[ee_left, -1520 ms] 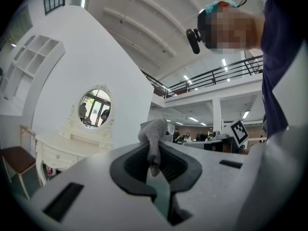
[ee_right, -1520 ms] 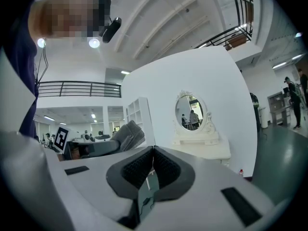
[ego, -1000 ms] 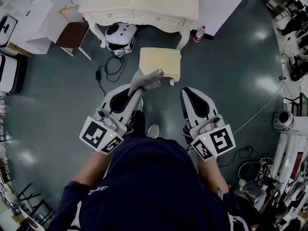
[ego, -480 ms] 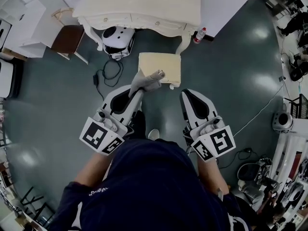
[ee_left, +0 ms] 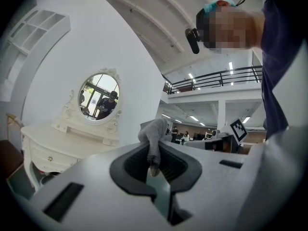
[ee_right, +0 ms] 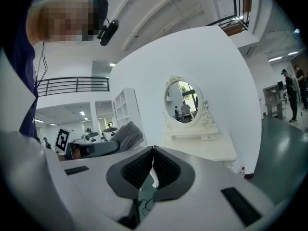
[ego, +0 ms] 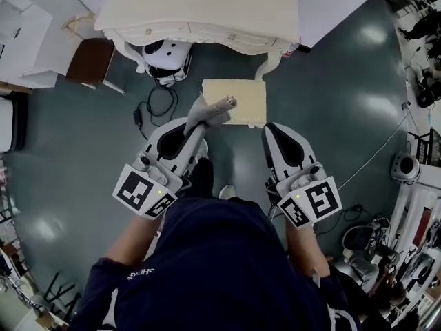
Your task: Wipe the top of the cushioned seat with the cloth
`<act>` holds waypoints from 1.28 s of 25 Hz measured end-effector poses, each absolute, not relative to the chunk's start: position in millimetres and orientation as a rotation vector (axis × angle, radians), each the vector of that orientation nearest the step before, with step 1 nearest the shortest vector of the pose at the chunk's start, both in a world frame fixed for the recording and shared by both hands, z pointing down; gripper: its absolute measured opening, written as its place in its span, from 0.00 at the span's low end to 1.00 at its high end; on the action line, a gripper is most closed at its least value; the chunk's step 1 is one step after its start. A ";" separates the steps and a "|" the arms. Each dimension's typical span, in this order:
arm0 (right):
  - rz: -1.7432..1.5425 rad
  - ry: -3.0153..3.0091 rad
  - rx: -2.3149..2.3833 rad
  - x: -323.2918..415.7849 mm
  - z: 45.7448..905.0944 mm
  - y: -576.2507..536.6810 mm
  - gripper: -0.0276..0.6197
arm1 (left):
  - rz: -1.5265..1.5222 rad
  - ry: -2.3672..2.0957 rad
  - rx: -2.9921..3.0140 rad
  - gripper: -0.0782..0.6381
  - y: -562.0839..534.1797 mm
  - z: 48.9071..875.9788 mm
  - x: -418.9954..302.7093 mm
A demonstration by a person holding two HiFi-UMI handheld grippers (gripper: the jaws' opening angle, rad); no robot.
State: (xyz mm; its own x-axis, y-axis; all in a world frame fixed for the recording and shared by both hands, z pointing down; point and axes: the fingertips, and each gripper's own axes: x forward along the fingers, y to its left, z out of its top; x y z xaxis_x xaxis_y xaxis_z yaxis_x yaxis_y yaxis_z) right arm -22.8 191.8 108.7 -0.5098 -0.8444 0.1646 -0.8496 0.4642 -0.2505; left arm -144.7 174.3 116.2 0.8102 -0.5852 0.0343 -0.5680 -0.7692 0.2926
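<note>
The cushioned seat [ego: 235,101], a small cream stool with a square top, stands on the dark floor just ahead of both grippers. My left gripper [ego: 201,125] is shut on a grey cloth [ego: 209,112], which bunches up past the jaw tips over the stool's near left corner. In the left gripper view the cloth [ee_left: 154,137] hangs pinched between the black pads. My right gripper [ego: 274,132] is shut with nothing between its jaws, held just short of the stool's near right corner. The right gripper view shows the pads [ee_right: 144,167] pressed together.
A cream dressing table [ego: 200,11] with an oval mirror [ee_left: 99,96] stands against the wall behind the stool. Under it sits a white round device [ego: 164,52] with a black cable [ego: 153,103]. A brown chair [ego: 90,61] is at left, a bottle [ee_right: 242,171] by the table's right leg.
The stool and dressing table have drifted slightly toward me and to the right in the head view. Both grippers keep their pose, the cloth still held in the left one.
</note>
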 end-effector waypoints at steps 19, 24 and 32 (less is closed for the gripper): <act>0.534 -2.529 1.637 -61.4 132.9 75.7 0.08 | -0.050 -0.778 2.688 0.15 42.8 150.7 -188.5; 0.557 -2.511 1.620 -52.6 150.6 64.4 0.08 | -0.017 -0.792 2.666 0.15 33.6 174.2 -183.7; 0.620 -2.511 1.513 -23.7 189.3 44.5 0.08 | 0.041 -0.889 2.589 0.15 13.3 222.9 -160.1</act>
